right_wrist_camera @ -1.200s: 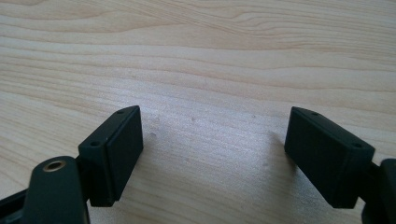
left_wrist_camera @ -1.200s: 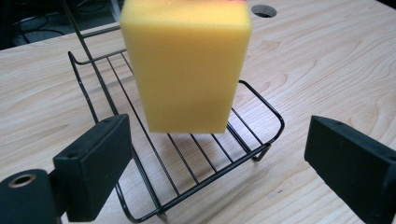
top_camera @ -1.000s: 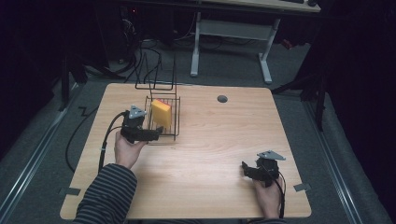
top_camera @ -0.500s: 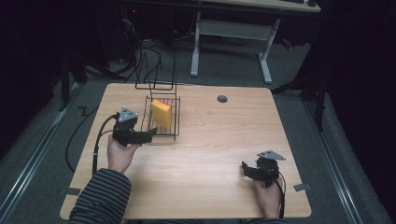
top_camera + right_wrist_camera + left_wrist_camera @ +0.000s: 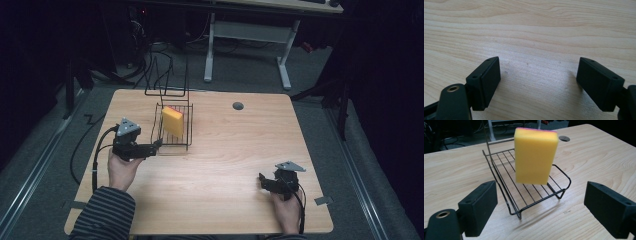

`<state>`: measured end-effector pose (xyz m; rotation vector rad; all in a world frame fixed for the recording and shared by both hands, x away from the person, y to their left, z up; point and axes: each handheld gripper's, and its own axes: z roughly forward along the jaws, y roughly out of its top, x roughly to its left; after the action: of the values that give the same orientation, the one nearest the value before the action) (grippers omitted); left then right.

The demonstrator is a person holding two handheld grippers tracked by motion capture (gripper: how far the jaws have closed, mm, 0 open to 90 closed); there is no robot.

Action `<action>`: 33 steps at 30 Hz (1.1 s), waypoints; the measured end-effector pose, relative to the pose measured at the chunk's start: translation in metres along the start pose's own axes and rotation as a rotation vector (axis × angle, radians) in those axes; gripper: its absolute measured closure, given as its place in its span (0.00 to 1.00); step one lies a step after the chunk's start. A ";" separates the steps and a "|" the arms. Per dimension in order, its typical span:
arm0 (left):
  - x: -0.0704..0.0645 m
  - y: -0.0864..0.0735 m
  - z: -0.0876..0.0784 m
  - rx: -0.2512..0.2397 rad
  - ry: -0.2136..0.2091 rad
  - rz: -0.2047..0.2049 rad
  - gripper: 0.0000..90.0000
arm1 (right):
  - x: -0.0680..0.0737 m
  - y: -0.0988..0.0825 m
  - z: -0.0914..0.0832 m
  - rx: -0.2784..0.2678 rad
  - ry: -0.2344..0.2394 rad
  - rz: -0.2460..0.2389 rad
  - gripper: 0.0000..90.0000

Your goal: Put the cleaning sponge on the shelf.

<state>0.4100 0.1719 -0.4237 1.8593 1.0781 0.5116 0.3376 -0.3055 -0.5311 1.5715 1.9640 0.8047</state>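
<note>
Yellow sponge [image 5: 535,156] standing upright in black wire rack [image 5: 531,195], ahead of left tool [image 5: 541,207]; jaws spread, just been closing with nothing between, apparently after release. Right tool [image 5: 537,82] spread, resting idle on counter [image 5: 549,30]

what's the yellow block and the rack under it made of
Yellow block: looks like soft foam sponge, matte and finely pored, with a thin pink layer on top, perhaps a scrub pad. Rack: thin bent wire, likely metal with a glossy black coating.
</note>
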 end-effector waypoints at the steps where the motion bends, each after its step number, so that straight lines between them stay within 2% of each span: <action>1: 0.001 -0.001 -0.002 -0.002 0.003 -0.002 0.14 | 0.000 0.000 0.000 0.000 0.000 -0.001 0.22; 17: 0.014 -0.018 -0.020 -0.023 0.041 -0.050 0.14 | 0.000 0.000 0.000 0.001 0.001 -0.001 0.22; 33: 0.024 -0.037 -0.026 -0.019 0.064 -0.101 0.15 | 0.000 0.000 0.000 0.000 0.000 -0.001 0.22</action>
<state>0.3876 0.2131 -0.4443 1.7727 1.1989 0.5238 0.3376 -0.3055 -0.5311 1.5707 1.9642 0.8040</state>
